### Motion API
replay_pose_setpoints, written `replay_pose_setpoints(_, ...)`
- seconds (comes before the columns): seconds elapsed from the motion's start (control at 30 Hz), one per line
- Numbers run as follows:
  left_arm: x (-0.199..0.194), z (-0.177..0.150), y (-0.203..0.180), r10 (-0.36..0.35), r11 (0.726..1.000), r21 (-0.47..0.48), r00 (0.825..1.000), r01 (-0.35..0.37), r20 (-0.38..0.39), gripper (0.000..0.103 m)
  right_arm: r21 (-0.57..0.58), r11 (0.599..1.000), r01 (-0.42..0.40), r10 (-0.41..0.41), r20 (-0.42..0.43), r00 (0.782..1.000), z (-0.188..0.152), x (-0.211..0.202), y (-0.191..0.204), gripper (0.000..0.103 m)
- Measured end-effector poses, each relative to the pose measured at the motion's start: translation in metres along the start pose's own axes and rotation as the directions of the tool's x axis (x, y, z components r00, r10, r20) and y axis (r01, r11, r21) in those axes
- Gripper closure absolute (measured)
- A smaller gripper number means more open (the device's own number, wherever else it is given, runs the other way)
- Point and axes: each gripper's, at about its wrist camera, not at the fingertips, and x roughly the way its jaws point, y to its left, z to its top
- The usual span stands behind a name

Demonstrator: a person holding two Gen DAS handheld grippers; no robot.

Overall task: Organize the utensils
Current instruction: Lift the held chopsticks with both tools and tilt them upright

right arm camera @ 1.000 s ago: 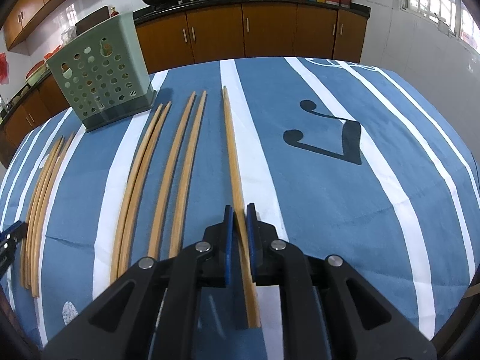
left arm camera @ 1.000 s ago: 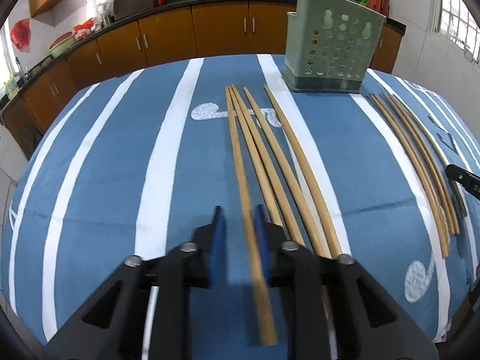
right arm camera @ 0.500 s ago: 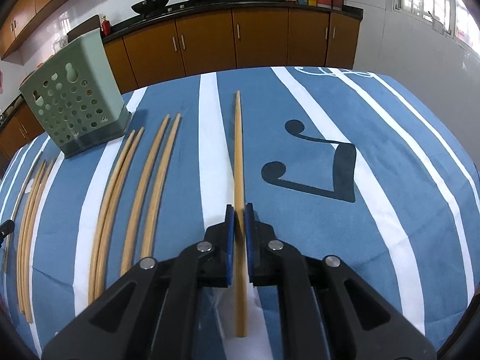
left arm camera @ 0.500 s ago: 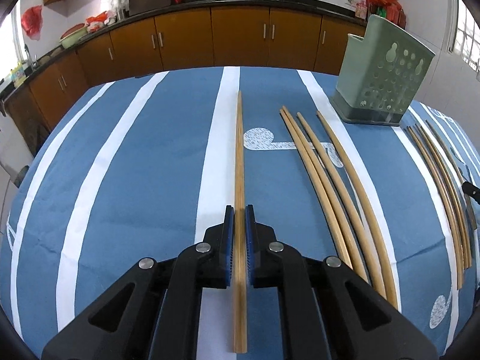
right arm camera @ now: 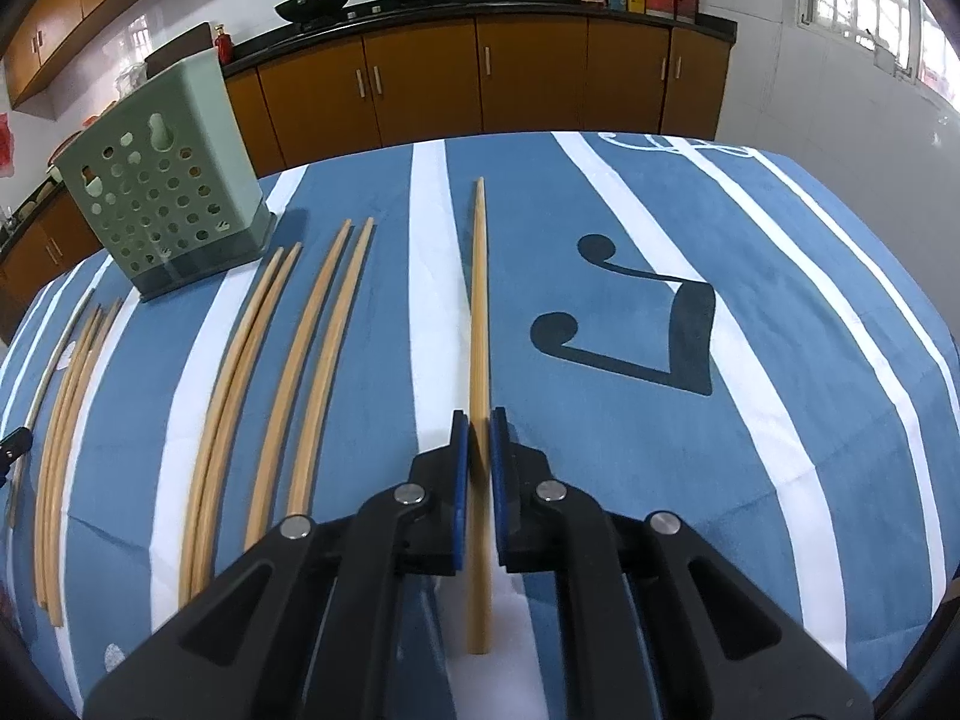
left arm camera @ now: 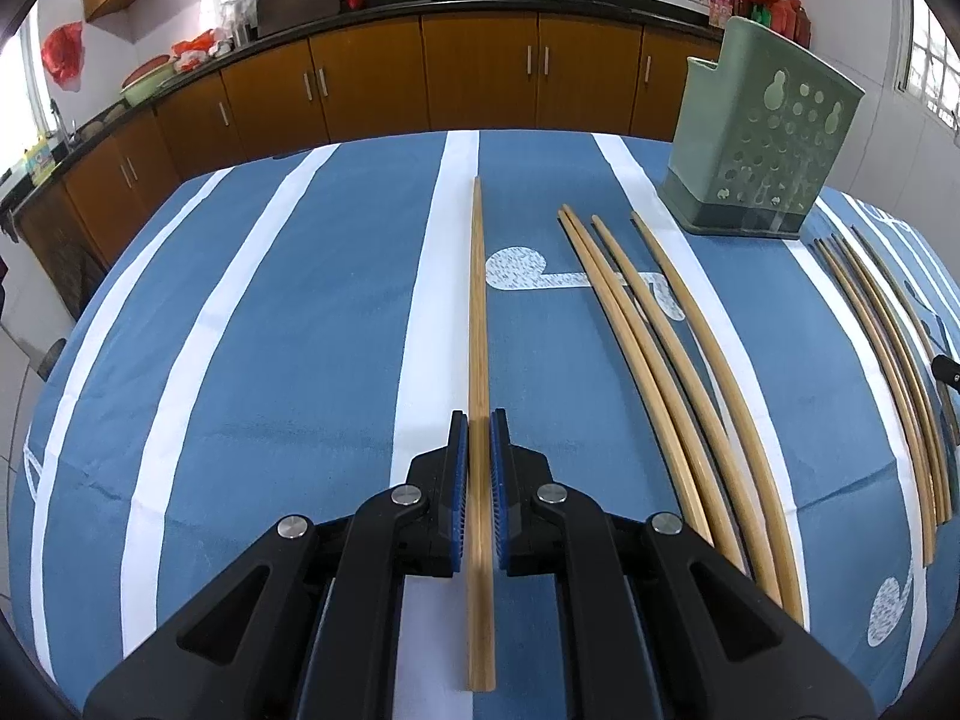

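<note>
My left gripper [left arm camera: 478, 420] is shut on a long wooden chopstick [left arm camera: 477, 312] that points straight away from me over the blue striped tablecloth [left arm camera: 300, 360]. My right gripper [right arm camera: 478, 420] is shut on another wooden chopstick [right arm camera: 478, 300], also pointing straight ahead. Three loose chopsticks [left arm camera: 660, 360] lie to the right in the left wrist view. In the right wrist view, several loose chopsticks [right arm camera: 288, 372] lie to the left. The green perforated utensil holder [left arm camera: 762, 132] [right arm camera: 162, 186] stands upright at the far side of the table.
A further bundle of chopsticks [left arm camera: 888, 360] [right arm camera: 66, 408] lies at the edge of each view. Wooden cabinets [left arm camera: 480, 72] with woks on the counter run behind the table. A black music-note print [right arm camera: 648, 330] marks the cloth at the right.
Both grippers closed on their chopsticks and shifted sideways with them, away from the loose ones. In the last half second neither has moved.
</note>
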Motion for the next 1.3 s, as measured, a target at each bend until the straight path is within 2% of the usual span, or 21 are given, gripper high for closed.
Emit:
replay_pose_setpoints(0.13, -0.01, 0.004, 0.004, -0.016, 1.0, -0.014, 1.0, 0.016, 0.005, 0.095, 0.005, 0.999, -0.035, 0.034, 0.07, 0.997, 0.007, -0.027, -0.002, 0.095)
replay_pose_setpoints(0.33, -0.047, 0.018, 0.008, -0.028, 0.999, -0.02, 0.994, 0.03, 0.104, 0.095, 0.021, 0.998, -0.061, 0.057, 0.174, 0.983, 0.023, -0.065, -0.008, 0.095)
replay_pose_setpoints(0.47, -0.063, 0.027, 0.01, -0.049, 0.998, -0.021, 0.989, 0.053, 0.142, 0.095, 0.028, 0.997, -0.076, 0.067, 0.226, 0.972, 0.029, -0.083, -0.011, 0.095)
replay_pose_setpoints(0.77, -0.07, 0.029, 0.004, -0.065, 0.998, -0.004, 0.988, 0.066, 0.137, 0.095, 0.043, 0.995, -0.093, 0.079, 0.252, 0.965, 0.032, -0.094, -0.016, 0.095)
replay_pose_setpoints(1.13, -0.076, 0.034, 0.003, -0.045, 0.999, 0.015, 0.988, 0.043, 0.148, 0.095, 0.016, 0.997, -0.077, 0.069, 0.289, 0.955, 0.035, -0.102, -0.012, 0.095)
replay_pose_setpoints(1.3, -0.06, 0.025, -0.003, -0.034, 0.998, 0.061, 0.995, 0.028, 0.098, 0.095, 0.012, 0.997, -0.081, 0.074, 0.281, 0.957, 0.033, -0.099, -0.01, 0.095)
